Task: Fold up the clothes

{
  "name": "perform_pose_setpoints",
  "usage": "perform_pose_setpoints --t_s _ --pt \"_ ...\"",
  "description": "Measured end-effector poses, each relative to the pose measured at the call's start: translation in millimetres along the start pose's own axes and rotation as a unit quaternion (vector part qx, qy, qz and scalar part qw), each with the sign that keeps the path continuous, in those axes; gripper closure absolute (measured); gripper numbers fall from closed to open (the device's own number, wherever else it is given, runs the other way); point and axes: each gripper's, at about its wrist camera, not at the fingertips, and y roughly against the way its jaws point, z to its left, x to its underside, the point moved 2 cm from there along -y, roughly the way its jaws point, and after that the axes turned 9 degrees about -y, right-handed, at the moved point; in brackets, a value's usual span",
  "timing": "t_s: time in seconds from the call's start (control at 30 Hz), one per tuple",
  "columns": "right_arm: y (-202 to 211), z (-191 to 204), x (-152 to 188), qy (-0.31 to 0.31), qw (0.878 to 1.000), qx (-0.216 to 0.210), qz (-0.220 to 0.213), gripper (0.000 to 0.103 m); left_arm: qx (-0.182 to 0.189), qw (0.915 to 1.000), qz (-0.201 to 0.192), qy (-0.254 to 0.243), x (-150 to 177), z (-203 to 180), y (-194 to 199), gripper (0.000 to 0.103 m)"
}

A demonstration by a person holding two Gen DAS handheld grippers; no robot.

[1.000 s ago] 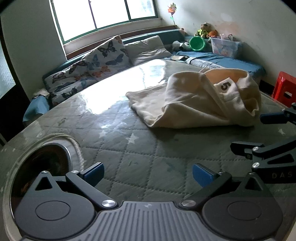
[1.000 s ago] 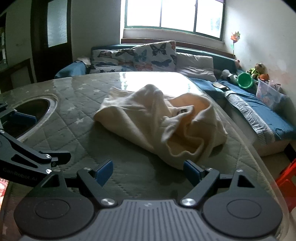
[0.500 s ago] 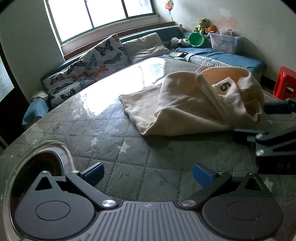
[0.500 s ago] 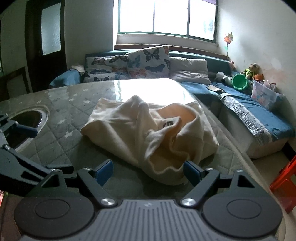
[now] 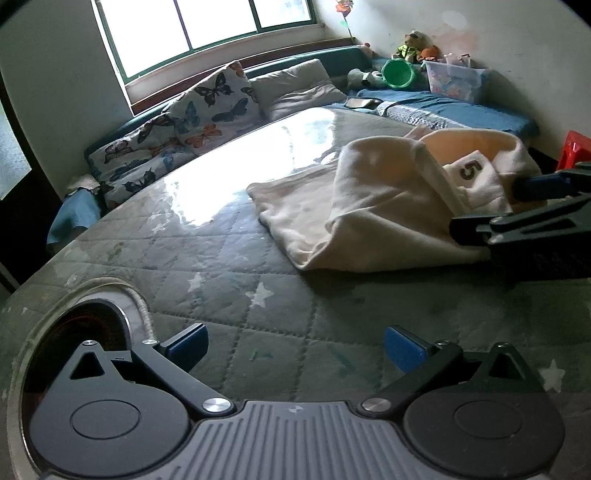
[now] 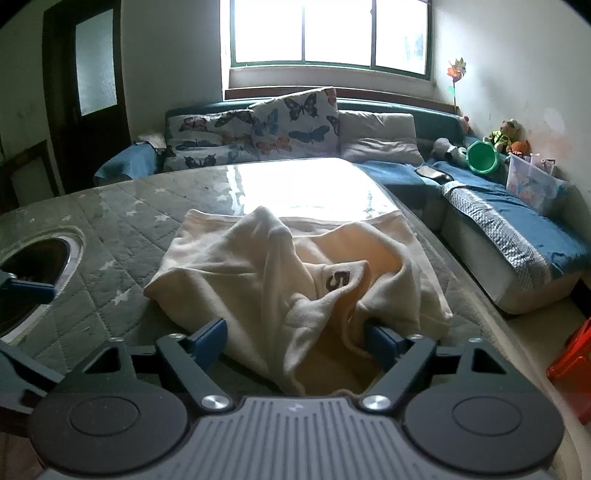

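Straddling near edge of cream garment [image 6: 295, 273], right gripper [image 6: 295, 338] jaws spread wide, cloth bunched between blue pads, nothing pinched. Left gripper [image 5: 293, 341] jaws also wide apart, empty, over bare quilted star-print mattress [image 5: 236, 258], garment well ahead to its right. Garment crumpled in heap on mattress, tag with "5" [image 6: 338, 278] showing in folds. Round hole [image 5: 85, 325] in mattress at left. Beyond: butterfly cushions [image 6: 295, 122], blue bench [image 6: 528, 221], green bucket [image 6: 482, 158], window [image 6: 328, 33].

A crumpled cream garment [image 6: 295, 273] lies on the grey quilted mattress [image 5: 229, 266].
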Motion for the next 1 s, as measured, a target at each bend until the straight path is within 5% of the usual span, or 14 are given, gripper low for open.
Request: perform_pose_setpoints --t_s 0.47,1.0 --pt "-4 -2 7 -0.003 1.000 -0.008 0.012 0.084 -0.016 0.9995 -0.004 0.026 7 33 4 0.000" --pt "21 19 27 0.045 0.998 -0.047 0.025 0.096 -0.029 0.9986 -0.010 0.044 13 56 13 0.000"
